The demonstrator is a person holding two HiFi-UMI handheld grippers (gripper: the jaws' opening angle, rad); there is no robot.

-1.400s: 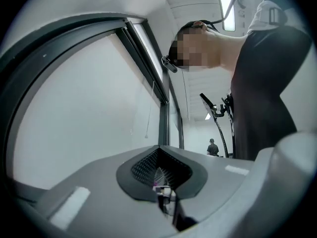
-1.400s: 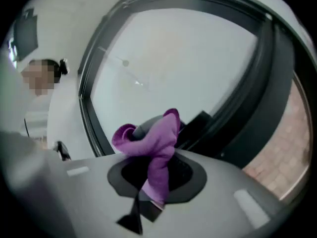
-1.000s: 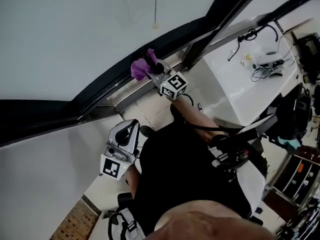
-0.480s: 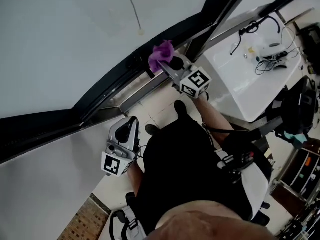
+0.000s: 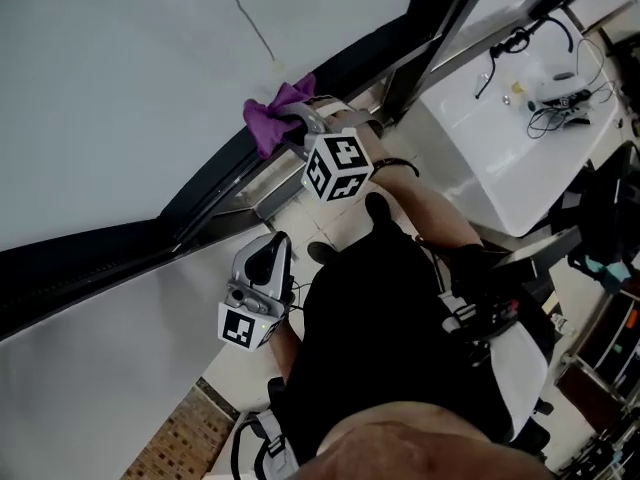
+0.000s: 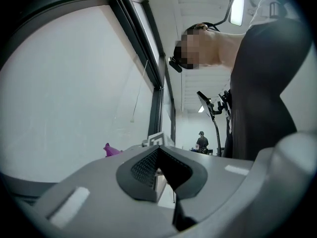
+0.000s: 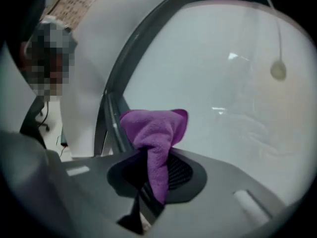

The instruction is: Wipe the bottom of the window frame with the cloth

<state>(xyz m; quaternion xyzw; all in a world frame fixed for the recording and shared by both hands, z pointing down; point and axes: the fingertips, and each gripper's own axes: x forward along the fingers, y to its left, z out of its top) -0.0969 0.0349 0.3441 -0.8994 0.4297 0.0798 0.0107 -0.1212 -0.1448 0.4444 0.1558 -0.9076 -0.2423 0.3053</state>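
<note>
A purple cloth (image 5: 272, 116) is pinched in my right gripper (image 5: 292, 128) and pressed against the dark bottom rail of the window frame (image 5: 210, 183). In the right gripper view the cloth (image 7: 154, 133) bunches out between the shut jaws, with the frame rail (image 7: 111, 118) just behind it. My left gripper (image 5: 268, 263) hangs lower, near the person's body, away from the frame. Its jaws are shut with nothing between them (image 6: 157, 171). The cloth (image 6: 111, 150) shows small and far off in the left gripper view.
A white table (image 5: 500, 158) with cables and small devices stands at the right. A cord with a small pull (image 5: 275, 65) hangs in front of the glass. The dark upright frame post (image 5: 425, 43) rises just right of the cloth. The person's black-clad body fills the lower middle.
My right gripper has slid the cloth leftward along the bottom rail, after first moving right. The left gripper has barely moved.
</note>
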